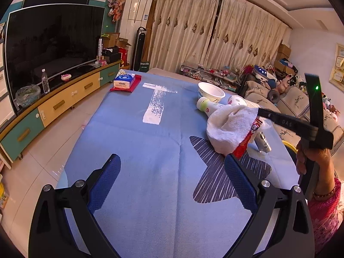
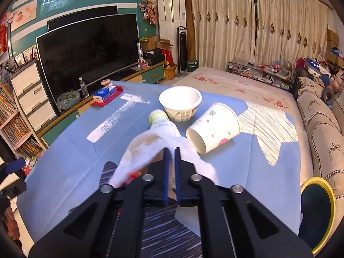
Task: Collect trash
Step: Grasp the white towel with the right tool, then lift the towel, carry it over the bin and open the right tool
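Note:
My right gripper (image 2: pixel 171 151) is shut on a white towel (image 2: pixel 143 150), lifted over the blue tablecloth (image 2: pixel 64 150). The towel (image 1: pixel 228 126) drapes over a white bottle with a green cap (image 2: pixel 158 118) and a red wrapper (image 1: pixel 244 144). A paper cup (image 2: pixel 215 128) lies on its side to the right. A white paper bowl (image 2: pixel 180 103) stands upright behind. A small white packet (image 1: pixel 264 142) lies by the wrapper. My left gripper (image 1: pixel 172 167) is open and empty, low over the cloth, left of the towel.
A tissue pack on a red tray (image 1: pixel 125 82) sits at the table's far left corner. A yellow-rimmed bin (image 2: pixel 318 215) stands at the table's right side. A TV cabinet (image 1: pixel 53 105) runs along the left; a sofa (image 2: pixel 322 133) on the right.

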`<state>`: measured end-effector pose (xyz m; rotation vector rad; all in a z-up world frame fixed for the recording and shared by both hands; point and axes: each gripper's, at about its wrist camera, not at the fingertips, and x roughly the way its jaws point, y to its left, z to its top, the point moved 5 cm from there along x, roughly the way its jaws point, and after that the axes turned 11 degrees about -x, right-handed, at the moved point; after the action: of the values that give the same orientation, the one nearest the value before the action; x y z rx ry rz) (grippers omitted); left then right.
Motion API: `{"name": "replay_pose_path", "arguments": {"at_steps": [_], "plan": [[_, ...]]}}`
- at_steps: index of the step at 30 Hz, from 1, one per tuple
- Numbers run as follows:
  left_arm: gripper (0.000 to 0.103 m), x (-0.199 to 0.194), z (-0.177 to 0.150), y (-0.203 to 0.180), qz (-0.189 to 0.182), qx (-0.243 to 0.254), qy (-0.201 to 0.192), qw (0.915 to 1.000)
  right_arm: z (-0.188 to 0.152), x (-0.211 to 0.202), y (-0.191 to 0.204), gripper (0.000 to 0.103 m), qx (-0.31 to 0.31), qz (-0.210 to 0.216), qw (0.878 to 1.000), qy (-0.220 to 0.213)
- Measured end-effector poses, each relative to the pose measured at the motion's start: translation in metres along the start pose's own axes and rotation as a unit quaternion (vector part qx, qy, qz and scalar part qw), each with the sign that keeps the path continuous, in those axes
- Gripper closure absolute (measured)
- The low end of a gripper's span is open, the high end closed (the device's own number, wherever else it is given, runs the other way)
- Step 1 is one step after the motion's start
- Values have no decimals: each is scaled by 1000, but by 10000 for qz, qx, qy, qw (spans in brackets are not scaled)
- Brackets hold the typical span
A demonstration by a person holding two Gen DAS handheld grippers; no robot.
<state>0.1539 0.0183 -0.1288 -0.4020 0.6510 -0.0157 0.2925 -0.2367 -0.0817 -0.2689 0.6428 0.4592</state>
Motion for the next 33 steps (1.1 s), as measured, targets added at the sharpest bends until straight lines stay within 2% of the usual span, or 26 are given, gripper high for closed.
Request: {"name": "replay_pose_path", "arguments": {"at_steps": [14,16,18,19,20,21,23,24,26,27,28,29,30,31,32,33], "plan": [[8,8,-8,-1,-83,-11,143,9999,74,-58,-7,102,171,275,9957,-864],[8,11,-9,-4,-145,-4,186,9997,80,-64,-6,102,55,151,9961,-872],[8,12,-12,-10,-247,52,220,9994,84,-72,-9,102,195,381,9941,-1001],[8,11,-15,-15,-293,119,220,9993,85,-72,-10,102,184,281,9947,-971],[8,12,-16,-18,-312,177,218,9991,86,-68,-7,102,-58,-17,9966,-826],[8,13,-18,-23,-330,248,232,9989,87,-65,-3,102,-255,-66,9972,-700],[8,14,-20,-28,-387,309,256,9984,89,-70,-6,103,55,678,9943,-815],[8,15,-21,-30,-407,321,266,9983,92,-78,-9,103,160,865,9909,-1015],[8,18,-23,-33,-430,312,322,9981,92,-75,-8,103,-260,13,9961,-842],[8,19,-24,-33,-449,311,346,9979,91,-72,-8,103,-306,-37,9968,-737],[8,20,-25,-34,-466,328,362,9977,91,-74,-9,103,-105,441,9961,-754],[8,20,-26,-35,-460,351,357,9977,93,-82,-11,103,163,1101,9894,-930],[8,20,-26,-35,-444,365,353,9977,96,-92,-13,103,241,1356,9836,-1165],[8,22,-26,-36,-443,356,367,9977,98,-97,-14,103,130,1042,9870,-1214],[8,23,-26,-36,-470,338,395,9975,98,-97,-17,103,-39,489,9924,-1124],[8,24,-27,-37,-495,337,415,9973,99,-97,-21,103,-45,241,9944,-1031]]}}
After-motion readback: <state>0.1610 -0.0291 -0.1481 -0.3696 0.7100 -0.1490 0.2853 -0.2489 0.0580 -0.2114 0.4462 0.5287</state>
